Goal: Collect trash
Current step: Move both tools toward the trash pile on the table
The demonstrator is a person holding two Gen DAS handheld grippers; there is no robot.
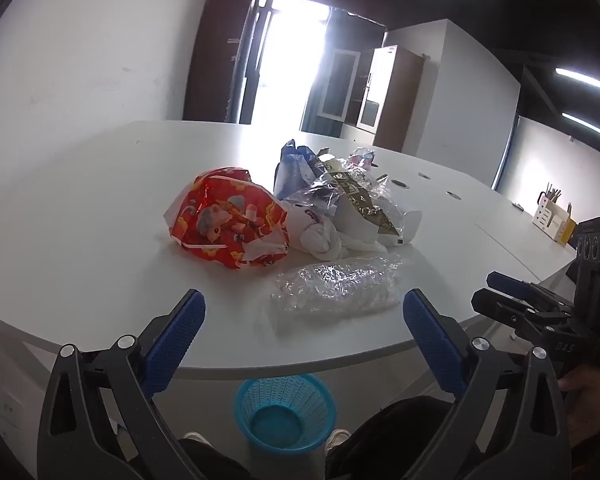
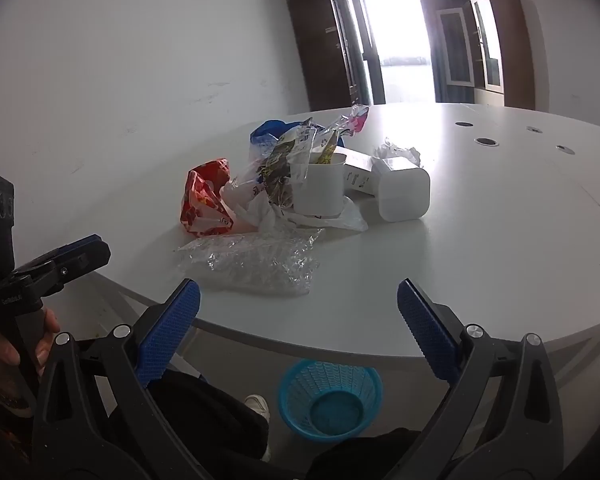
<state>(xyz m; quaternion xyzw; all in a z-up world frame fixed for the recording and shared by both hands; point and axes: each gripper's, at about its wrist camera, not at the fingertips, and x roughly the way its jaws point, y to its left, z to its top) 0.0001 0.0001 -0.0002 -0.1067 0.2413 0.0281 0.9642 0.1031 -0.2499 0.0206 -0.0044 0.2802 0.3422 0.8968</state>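
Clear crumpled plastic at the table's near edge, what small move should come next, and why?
Probably ease the right gripper forward over the clear crumpled plastic. Both grippers are open and empty, that piece lies nearest the table edge, apart from the pile, with the blue basket on the floor just below.

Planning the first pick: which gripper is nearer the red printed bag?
Left. The left gripper faces the red printed bag almost directly; the right gripper sits farther off to its right.

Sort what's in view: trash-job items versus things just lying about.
Job: red printed bag, clear crumpled plastic, white tubs, printed wrappers, blue basket on the floor.
Lying about: pen holder, cabinets.
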